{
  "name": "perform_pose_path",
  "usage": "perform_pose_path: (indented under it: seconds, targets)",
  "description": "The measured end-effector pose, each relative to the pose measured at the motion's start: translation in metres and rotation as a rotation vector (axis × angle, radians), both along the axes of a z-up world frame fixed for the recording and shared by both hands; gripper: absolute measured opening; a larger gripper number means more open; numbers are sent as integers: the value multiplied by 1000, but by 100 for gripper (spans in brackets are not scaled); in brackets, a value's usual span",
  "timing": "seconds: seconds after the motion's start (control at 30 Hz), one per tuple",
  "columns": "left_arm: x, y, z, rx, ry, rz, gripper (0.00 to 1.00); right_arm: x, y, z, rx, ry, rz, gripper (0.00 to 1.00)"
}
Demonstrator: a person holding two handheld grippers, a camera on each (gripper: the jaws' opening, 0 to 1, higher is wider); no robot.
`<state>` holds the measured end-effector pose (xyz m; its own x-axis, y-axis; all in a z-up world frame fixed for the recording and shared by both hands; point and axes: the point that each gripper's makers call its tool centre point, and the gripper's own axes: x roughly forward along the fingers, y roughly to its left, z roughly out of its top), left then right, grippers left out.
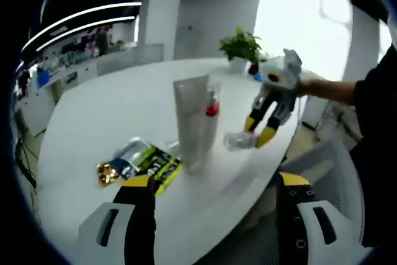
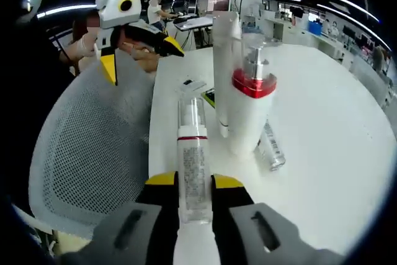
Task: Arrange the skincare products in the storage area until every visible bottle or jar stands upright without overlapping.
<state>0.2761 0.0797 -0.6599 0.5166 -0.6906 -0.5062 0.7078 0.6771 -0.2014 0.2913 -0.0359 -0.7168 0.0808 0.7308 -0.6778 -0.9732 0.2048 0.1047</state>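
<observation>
While the clear pump bottle (image 2: 193,169) lies clamped between the right gripper (image 2: 194,192) jaws, tip it upright.
Set it down clear of the white red-collared bottle (image 2: 251,107) and tall tube (image 2: 224,60) just ahead; left gripper (image 1: 214,184) gapes wide, empty, with flat packets (image 1: 139,164) off its left jaw.

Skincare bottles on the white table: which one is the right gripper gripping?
The clear bottle with a red ring under its cap, between the right gripper jaws. The tall grey tube and white red-collared pump bottle stand free.

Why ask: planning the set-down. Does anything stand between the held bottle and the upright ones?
Nothing visible: bare table lies between the clear bottle in the right gripper and the pump bottle; a small tube lies beside that.
</observation>
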Motion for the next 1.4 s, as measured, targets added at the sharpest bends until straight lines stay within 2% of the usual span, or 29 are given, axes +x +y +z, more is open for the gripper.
perform_pose_path:
  seconds: [0.03,0.1,0.23,0.3,0.37,0.43,0.53,0.57,0.67,0.7,0.77,0.87,1.0,1.13,1.23,1.33,1.4]
  targets:
    - [-1,-4,0,-32,25,4,72,0,3,3,17,-6,-14,18]
    - [3,-7,3,-66,31,13,71,-3,10,10,55,-3,-46,18]
    - [4,-18,4,-131,58,23,61,-8,21,19,89,-31,-95,18]
    - [3,-24,3,-171,101,28,63,-9,29,24,142,-19,-135,18]
    - [3,-30,1,-182,110,17,66,-9,32,24,140,-32,-156,18]
    - [4,-35,0,-208,134,17,62,-10,37,26,143,-51,-173,18]
    - [9,-39,5,-281,174,61,56,-12,40,30,154,-64,-194,18]
    - [11,-40,6,-306,190,72,55,-10,39,31,141,-107,-209,19]
    - [12,-43,3,-317,209,78,57,-11,46,38,192,-104,-258,19]
    - [13,-43,1,-323,218,94,57,-11,47,38,187,-108,-260,19]
    - [14,-45,1,-344,241,105,53,-10,51,38,171,-136,-264,19]
    - [15,-46,3,-367,250,120,50,-8,59,42,198,-123,-289,19]
    - [18,-48,2,-381,258,138,42,-9,70,49,219,-138,-288,19]
    - [22,-49,3,-421,274,169,34,-6,73,50,208,-177,-307,19]
    - [25,-48,5,-438,274,194,31,-6,74,50,215,-175,-319,19]
    - [26,-48,4,-438,275,206,24,-5,74,47,193,-200,-320,19]
    - [28,-47,1,-425,265,226,25,-5,74,48,201,-203,-324,19]
